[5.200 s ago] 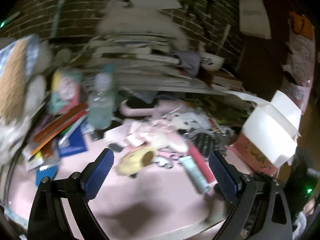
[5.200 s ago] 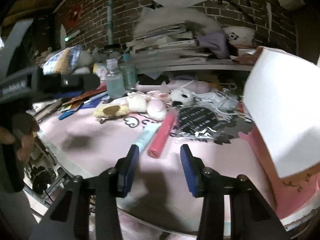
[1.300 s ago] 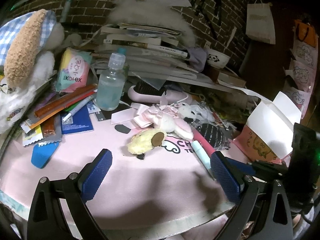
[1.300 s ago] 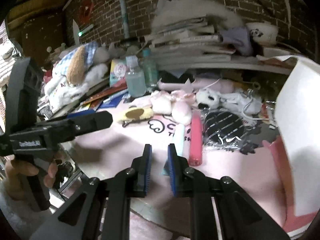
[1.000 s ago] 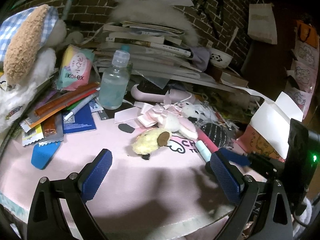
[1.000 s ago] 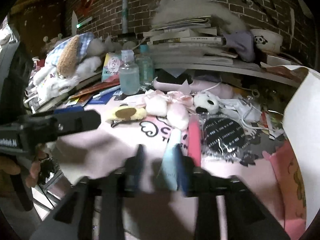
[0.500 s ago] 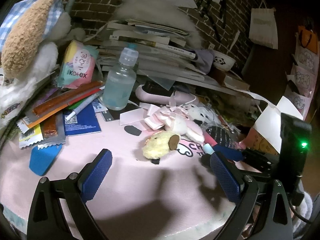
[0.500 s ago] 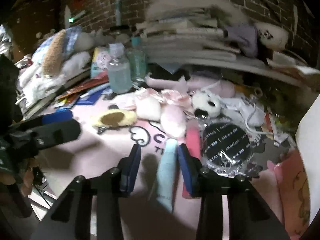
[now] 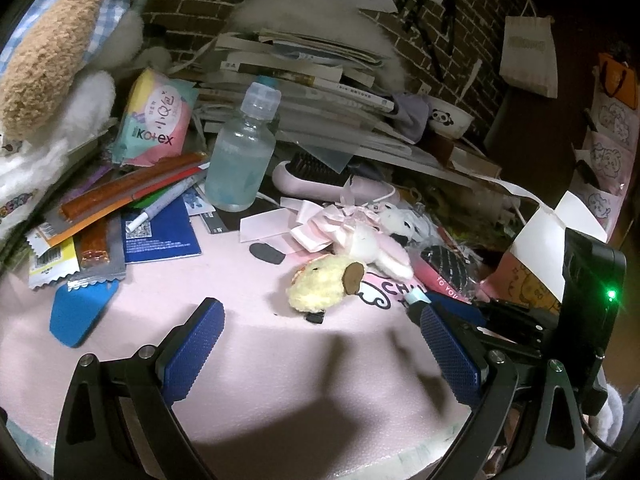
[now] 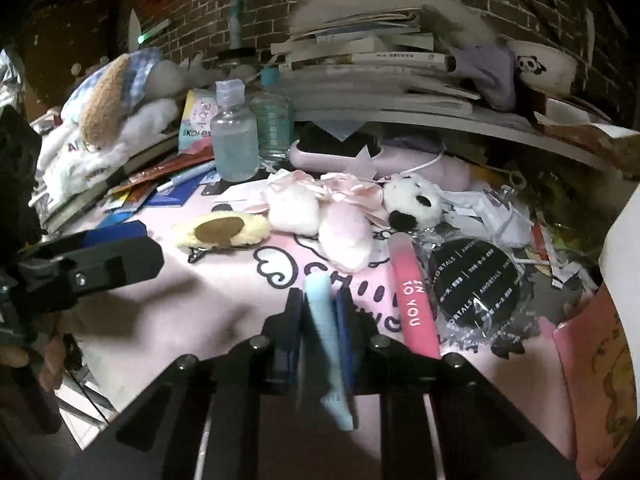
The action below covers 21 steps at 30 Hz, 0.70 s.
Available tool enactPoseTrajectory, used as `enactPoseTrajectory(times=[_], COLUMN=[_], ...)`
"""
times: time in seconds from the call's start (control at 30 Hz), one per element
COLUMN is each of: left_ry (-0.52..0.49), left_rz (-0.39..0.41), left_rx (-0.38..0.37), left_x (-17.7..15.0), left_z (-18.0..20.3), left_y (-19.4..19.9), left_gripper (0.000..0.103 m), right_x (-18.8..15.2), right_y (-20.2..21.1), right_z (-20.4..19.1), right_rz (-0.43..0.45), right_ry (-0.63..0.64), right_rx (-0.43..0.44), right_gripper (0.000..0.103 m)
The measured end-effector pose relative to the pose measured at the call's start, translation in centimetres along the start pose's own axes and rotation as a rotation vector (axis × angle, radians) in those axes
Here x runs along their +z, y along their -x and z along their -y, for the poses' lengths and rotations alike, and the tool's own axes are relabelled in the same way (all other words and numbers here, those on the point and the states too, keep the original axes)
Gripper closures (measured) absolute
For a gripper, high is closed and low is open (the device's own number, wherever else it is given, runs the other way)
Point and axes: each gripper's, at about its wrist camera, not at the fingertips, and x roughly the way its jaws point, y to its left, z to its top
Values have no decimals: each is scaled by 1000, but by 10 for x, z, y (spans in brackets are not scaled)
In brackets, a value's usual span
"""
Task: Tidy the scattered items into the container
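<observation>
- Light-blue tube (image 10: 322, 320) lies lengthways between the 2 fingers of the right gripper (image 10: 319, 300), on the pink table mat (image 9: 248, 360) near its front edge; the jaws stand close against its sides, so it looks clamped, though whether it has left the mat cannot be told.
- Approach runs along the tube's length, which lets the narrow jaws close across its slim width rather than its long side.
- Pink tube (image 10: 412, 300) lies just beside the blue one and parallel to it, outside the jaws, so only 1 item is being taken.
- Left gripper (image 9: 320, 348) hovers over a bare stretch of mat with its jaws wide apart and nothing between them, apparently kept clear of the pick.
- Yellow plush hair clip (image 9: 324, 286), a white-and-pink plush (image 10: 320, 216) and a round black packet (image 10: 474, 280) lie scattered behind the tubes, untidied.
- White-flapped pink box (image 9: 536, 264), the likely container, stands open at the mat's right edge, near the held tube.
</observation>
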Motion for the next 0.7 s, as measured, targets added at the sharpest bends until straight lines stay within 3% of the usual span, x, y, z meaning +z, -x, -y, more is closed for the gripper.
enactPoseTrajectory(times=[0.3,0.7], left_ry=[1,-11], left_rz=[3,10], left_rx=[1,-12], left_x=[-1,0], left_z=[0,9], left_y=[2,10], left_gripper=[5,5], right_x=[10,47], right_y=[24,91], right_z=[-10,-11], right_rz=[73,242], right_ry=[31,65], right_rx=[16,-18], right_gripper=[89,89])
